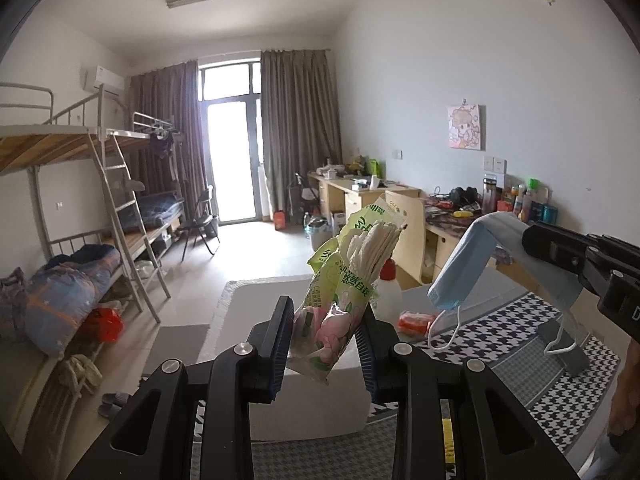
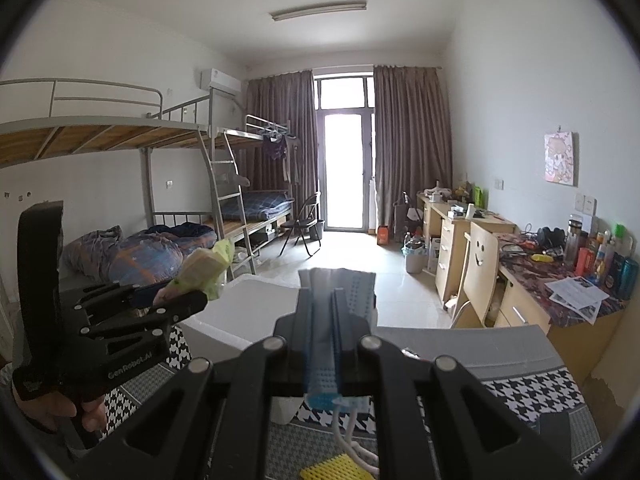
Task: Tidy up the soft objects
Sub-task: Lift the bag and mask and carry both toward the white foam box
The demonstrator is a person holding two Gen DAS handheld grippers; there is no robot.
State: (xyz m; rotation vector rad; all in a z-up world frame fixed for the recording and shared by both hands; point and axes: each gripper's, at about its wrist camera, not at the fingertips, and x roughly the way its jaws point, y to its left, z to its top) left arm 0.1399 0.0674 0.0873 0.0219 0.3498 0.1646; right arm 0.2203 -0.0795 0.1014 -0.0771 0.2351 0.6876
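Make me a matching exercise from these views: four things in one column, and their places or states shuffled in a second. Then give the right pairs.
Things
1. face mask
2. tissue pack
3. white foam box
4. orange packet

Places or states
A. lying on the houndstooth cloth
B. clamped in the left gripper
C. standing open under both grippers
D. pinched flat in the right gripper, ear loops dangling

Pairs: 1-D, 2-B, 3-C, 4-A

Bunk beds (image 2: 120,136), desks (image 2: 472,228), curtained balcony door (image 2: 344,176).
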